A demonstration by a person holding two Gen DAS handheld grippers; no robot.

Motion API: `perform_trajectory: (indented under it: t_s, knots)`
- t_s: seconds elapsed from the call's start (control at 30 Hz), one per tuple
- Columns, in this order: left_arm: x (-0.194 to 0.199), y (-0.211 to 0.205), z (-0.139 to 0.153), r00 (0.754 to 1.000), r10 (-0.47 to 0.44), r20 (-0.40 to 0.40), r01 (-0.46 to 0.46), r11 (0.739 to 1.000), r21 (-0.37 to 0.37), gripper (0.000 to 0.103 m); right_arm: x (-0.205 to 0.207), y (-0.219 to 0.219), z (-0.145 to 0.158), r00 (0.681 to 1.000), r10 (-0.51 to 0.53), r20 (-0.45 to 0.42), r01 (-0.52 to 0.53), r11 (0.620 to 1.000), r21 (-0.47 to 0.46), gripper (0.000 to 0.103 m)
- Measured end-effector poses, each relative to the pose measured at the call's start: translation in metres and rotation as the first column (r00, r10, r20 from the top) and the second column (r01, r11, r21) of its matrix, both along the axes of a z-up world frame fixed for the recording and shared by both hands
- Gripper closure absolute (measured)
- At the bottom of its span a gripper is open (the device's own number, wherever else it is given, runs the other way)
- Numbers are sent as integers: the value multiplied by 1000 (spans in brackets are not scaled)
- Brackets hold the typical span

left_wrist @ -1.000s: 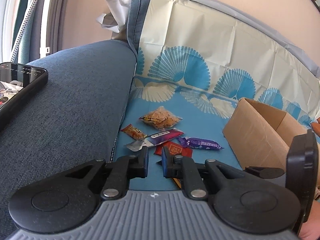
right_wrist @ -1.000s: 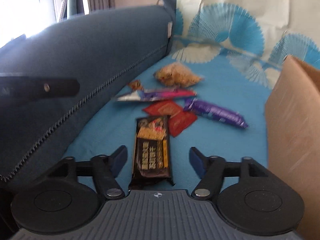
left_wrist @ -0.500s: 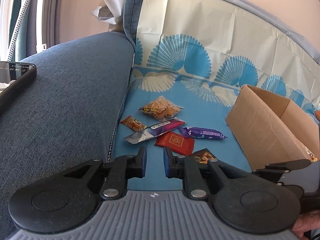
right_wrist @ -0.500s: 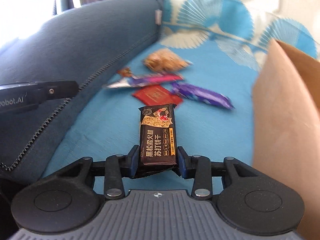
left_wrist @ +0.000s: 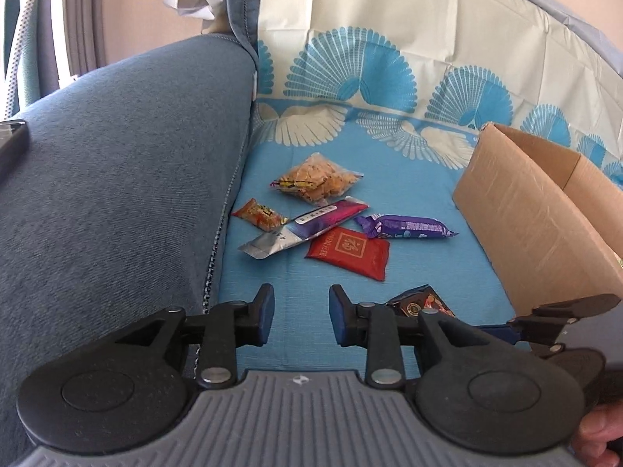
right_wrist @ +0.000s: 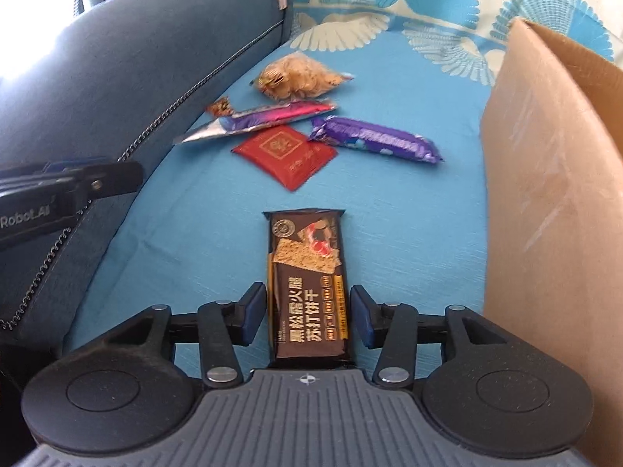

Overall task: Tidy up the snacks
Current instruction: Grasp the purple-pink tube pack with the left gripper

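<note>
Snacks lie scattered on a blue cloth (left_wrist: 409, 179) spread over a sofa seat, all placed here relative to the cardboard box (left_wrist: 533, 210) that stands open on the cloth. What the box holds cannot be made out; only its bare brown inner walls show.

Nearest the box's lower corner, to its left, lies the dark cracker pack (right_wrist: 307, 284). It sits lengthwise between the fingers of the right gripper (right_wrist: 307, 317), whose jaws are opening: small gaps show on both sides of the pack, so the pads are not pressing it. The pack rests flat on the cloth.

Further left of the box wall lies a purple bar (left_wrist: 407, 226), and just beside that a red sachet (left_wrist: 350, 249). Beyond these, still further from the box, a long silver-and-magenta pouch (left_wrist: 307, 223) lies slanted, with a small orange packet (left_wrist: 259, 214) at the sofa arm (left_wrist: 117, 179) and a clear bag of golden crisps (left_wrist: 317, 181) behind it.

The left gripper (left_wrist: 300, 317) hovers over bare cloth, well left of the box, its jaws opening with nothing between them. A dark phone (left_wrist: 11, 144) rests on the sofa arm, far from the box.
</note>
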State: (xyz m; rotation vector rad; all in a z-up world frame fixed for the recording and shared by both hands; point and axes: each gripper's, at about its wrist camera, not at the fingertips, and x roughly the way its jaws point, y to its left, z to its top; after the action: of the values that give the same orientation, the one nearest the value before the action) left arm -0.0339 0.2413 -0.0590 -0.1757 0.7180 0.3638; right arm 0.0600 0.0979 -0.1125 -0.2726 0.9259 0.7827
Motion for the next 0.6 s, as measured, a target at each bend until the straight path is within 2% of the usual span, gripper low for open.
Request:
perform_trajectory:
  t_s: [0.03, 0.1, 0.23, 0.3, 0.33, 0.4, 0.5, 0.6]
  knots:
    - [3, 1, -1, 1000, 7, -2, -7, 1000, 4, 68, 0, 1, 1, 1000, 14, 5, -14, 1000, -16, 54]
    - [12, 2, -2, 1000, 29, -10, -29, 999, 16, 67, -1, 5, 2, 999, 34, 16, -33, 999, -25, 62]
    - [43, 5, -8, 999, 32, -40, -29, 998, 60, 64, 5, 9, 3, 1000, 23, -19, -24, 1000, -12, 62]
    - [63, 8, -9, 998, 36, -60, -31, 995, 92, 38, 6, 9, 3, 999, 24, -38, -24, 1000, -9, 62]
    - [74, 10, -10, 997, 31, -71, -24, 995, 95, 38, 5, 9, 4, 999, 27, -44, -28, 1000, -7, 62]
    - [96, 12, -14, 994, 15, -110, -3, 995, 104, 28, 5, 9, 4, 997, 39, -61, -39, 999, -1, 62]
    - [122, 13, -21, 991, 1, -136, 21, 987, 161, 23, 6, 10, 4, 996, 47, -73, -48, 999, -5, 62]
    - [140, 24, -31, 985, 9, -175, 15, 991, 133, 22, 6, 11, 3, 996, 49, -76, -50, 999, -7, 62]
